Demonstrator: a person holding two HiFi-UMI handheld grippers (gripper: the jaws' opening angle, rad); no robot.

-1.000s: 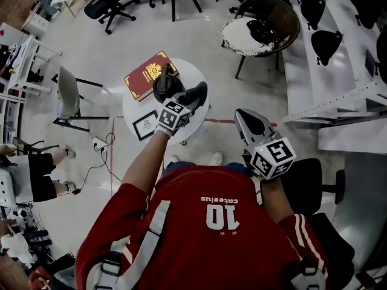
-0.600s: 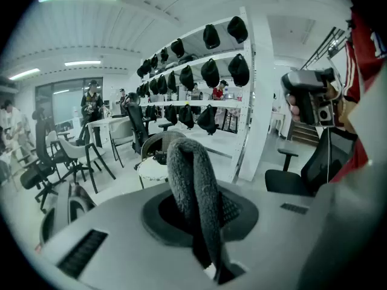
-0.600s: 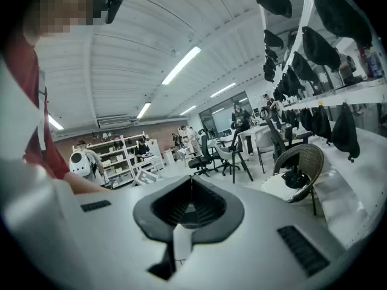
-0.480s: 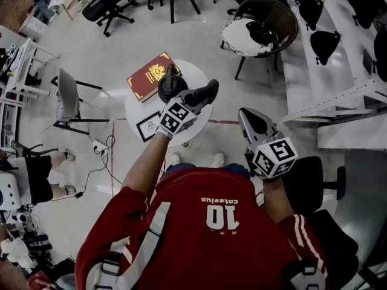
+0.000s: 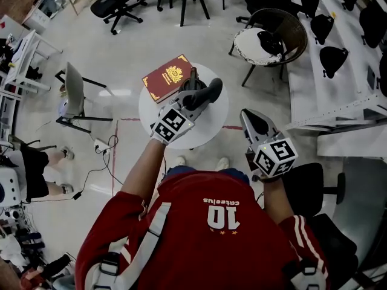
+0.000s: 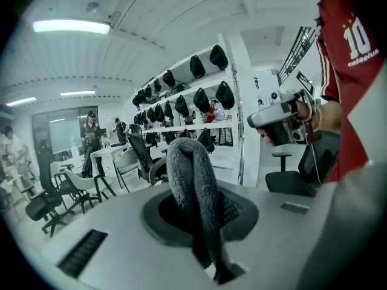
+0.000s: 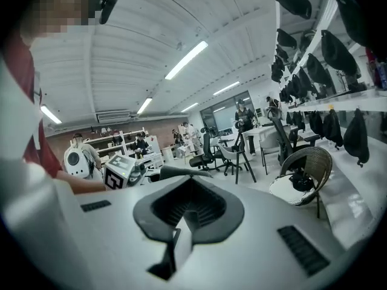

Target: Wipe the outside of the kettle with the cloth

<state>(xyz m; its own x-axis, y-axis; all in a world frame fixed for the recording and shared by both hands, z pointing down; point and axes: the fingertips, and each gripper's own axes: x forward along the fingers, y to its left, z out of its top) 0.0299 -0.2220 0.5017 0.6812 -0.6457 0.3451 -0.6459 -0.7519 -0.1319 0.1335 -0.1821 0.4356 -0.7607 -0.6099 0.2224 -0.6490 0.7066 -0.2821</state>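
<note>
We find the left gripper (image 5: 211,91) clamped on one grey cloth (image 6: 190,174), which loops up out of the closed jaws. The right gripper (image 5: 250,118) has its jaws together with nothing between them. Each gripper carries one marker cube.

One dark kettle (image 5: 192,81) stands toward 12 o'clock on the single round white table (image 5: 211,122), directly beneath the left gripper's tip. We cannot tell whether the cloth touches it. One red book (image 5: 171,77) with a gold emblem lies at 11 o'clock and overhangs the rim; its title is unreadable. The right gripper hangs off the table at 4 o'clock.

The red shirt (image 5: 199,234) reads "10"; the small word beneath it is illegible.
</note>
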